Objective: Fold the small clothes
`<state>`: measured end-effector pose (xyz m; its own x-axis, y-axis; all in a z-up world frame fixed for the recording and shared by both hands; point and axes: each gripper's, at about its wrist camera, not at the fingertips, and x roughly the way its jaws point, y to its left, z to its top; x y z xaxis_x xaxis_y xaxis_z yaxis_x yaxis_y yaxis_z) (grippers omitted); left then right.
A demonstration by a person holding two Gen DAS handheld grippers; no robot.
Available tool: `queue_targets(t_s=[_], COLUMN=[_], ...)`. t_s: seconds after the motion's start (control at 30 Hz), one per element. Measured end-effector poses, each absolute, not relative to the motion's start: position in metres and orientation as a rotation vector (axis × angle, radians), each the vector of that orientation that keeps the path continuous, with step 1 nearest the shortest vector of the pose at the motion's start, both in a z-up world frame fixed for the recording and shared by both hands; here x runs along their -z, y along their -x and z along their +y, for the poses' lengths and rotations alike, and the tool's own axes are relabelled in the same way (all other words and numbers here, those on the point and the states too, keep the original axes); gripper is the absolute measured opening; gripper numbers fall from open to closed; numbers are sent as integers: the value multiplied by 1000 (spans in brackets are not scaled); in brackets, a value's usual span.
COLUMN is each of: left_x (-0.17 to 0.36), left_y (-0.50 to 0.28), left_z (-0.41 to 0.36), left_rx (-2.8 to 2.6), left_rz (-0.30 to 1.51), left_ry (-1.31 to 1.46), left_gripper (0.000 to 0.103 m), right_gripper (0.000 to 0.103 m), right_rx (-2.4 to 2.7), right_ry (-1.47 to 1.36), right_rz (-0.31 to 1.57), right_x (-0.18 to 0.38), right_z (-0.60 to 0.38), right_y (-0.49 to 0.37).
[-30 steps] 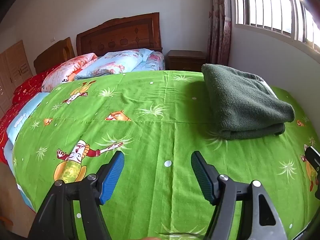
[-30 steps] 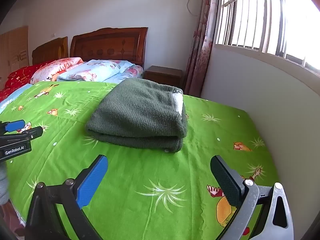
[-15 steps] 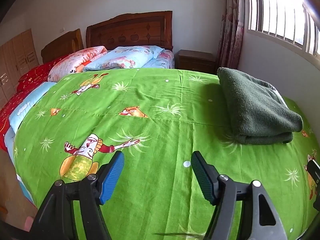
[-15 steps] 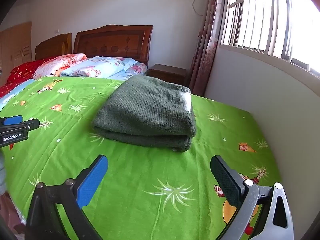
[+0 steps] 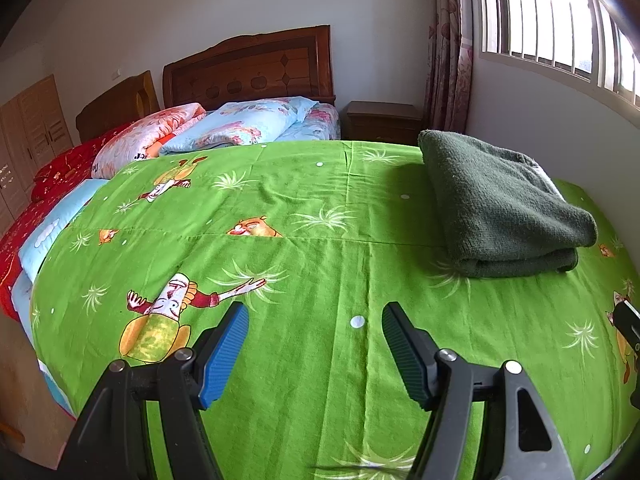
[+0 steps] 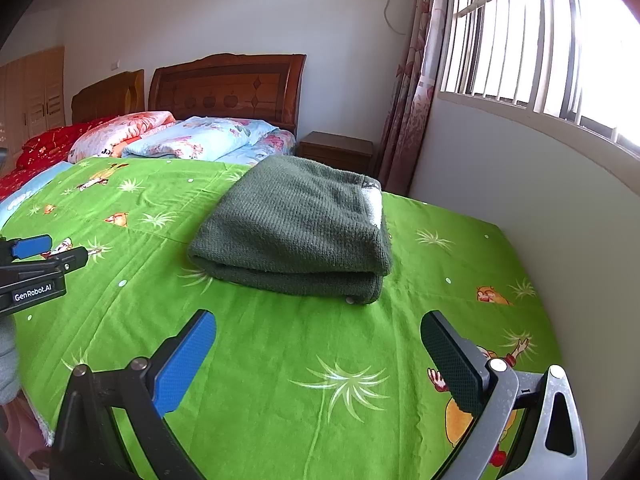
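Observation:
A dark green knitted garment [image 5: 500, 204] lies folded in a thick rectangle on the green cartoon bedspread [image 5: 304, 248], near the wall side. It also shows in the right wrist view [image 6: 296, 228], with a white patch at its far right corner. My left gripper [image 5: 314, 344] is open and empty above the bedspread, well to the left of the garment. My right gripper [image 6: 318, 354] is open and empty, in front of the garment and apart from it. The left gripper also shows at the left edge of the right wrist view [image 6: 36, 264].
Floral pillows and quilts [image 5: 224, 128] lie at the wooden headboard [image 5: 248, 68]. A wooden nightstand [image 6: 336, 150] and curtain [image 6: 412, 80] stand in the corner. The white wall under the barred window [image 6: 520, 184] runs along the bed's right side. A second bed with red bedding [image 5: 24, 208] is at left.
Both grippers have drawn back and risen slightly, so the folded garment sits a little further off. Both stay open and empty.

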<state>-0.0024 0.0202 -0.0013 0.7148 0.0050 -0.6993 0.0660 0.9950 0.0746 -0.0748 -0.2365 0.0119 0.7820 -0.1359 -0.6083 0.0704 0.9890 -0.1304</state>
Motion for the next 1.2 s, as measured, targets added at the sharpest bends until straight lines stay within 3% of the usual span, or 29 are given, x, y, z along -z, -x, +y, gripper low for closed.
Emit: queue_targets(t_s=[1.2], left_x=[-4], left_y=[23], left_z=[-9], left_rx=[100], left_rz=[739], left_ry=[-149], left_gripper=[71], right_gripper=[103], right_rx=[128], right_ry=[52], right_rz=[650], right_x=[-12], right_z=[-238], right_y=[84])
